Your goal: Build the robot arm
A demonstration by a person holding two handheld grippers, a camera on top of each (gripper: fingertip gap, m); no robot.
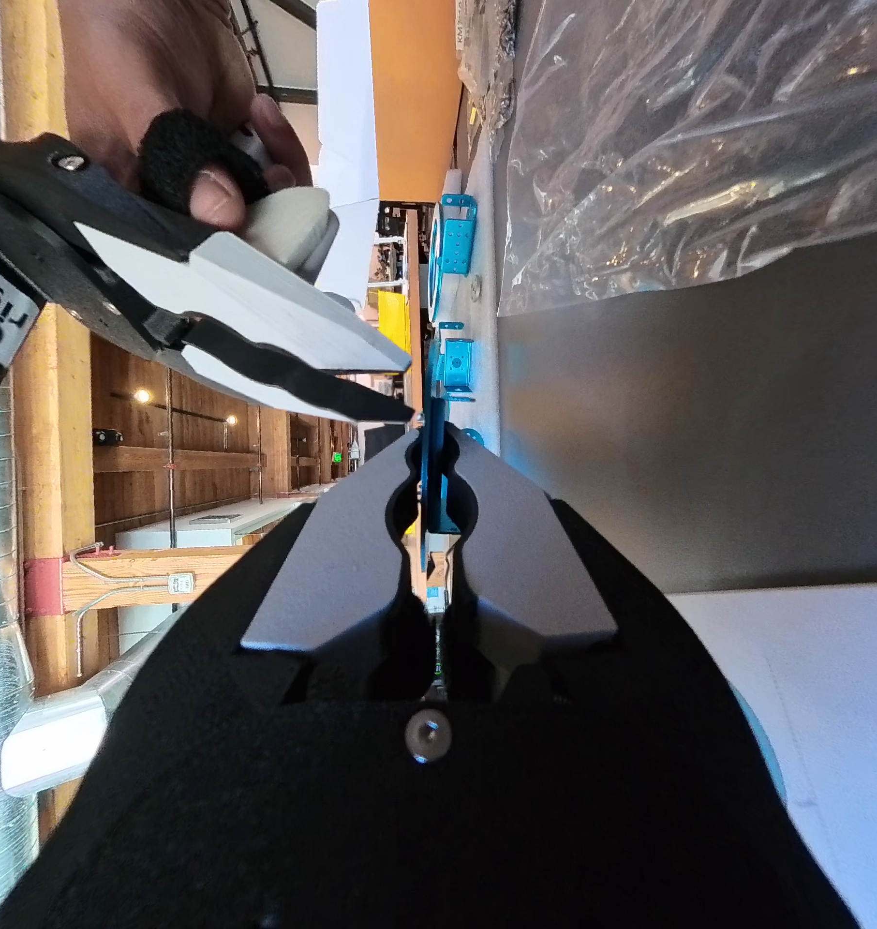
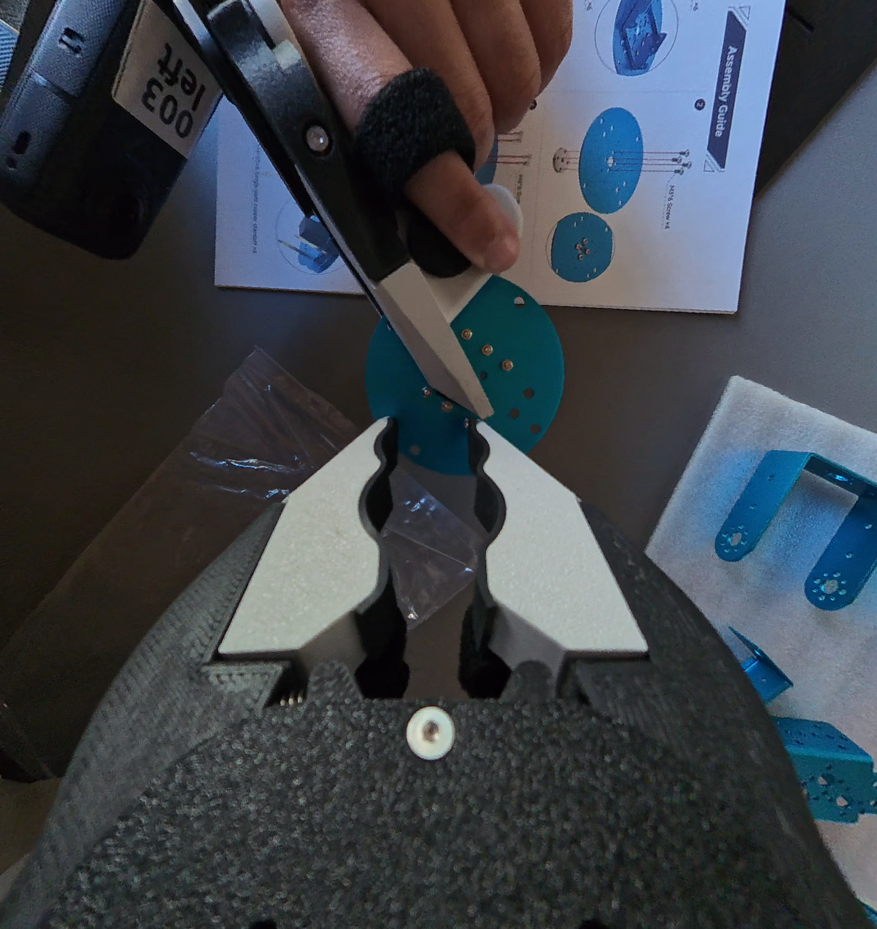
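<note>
Left gripper (image 1: pixel 433 442) was clamped edge-on across the teal round plate (image 2: pixel 506 362), held above the grey table (image 2: pixel 124 352). Right gripper (image 2: pixel 433 427) stood partly open, empty, its tips at the plate's 6 o'clock rim. Blue brackets (image 2: pixel 798 528) lay at 3 o'clock on white foam (image 2: pixel 758 442).

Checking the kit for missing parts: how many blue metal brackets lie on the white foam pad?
3 on the foam pad: a U-shaped bracket at the top, a small angled bracket below it, a perforated bracket lowest. Blue slivers at the frame edge may be more.
</note>
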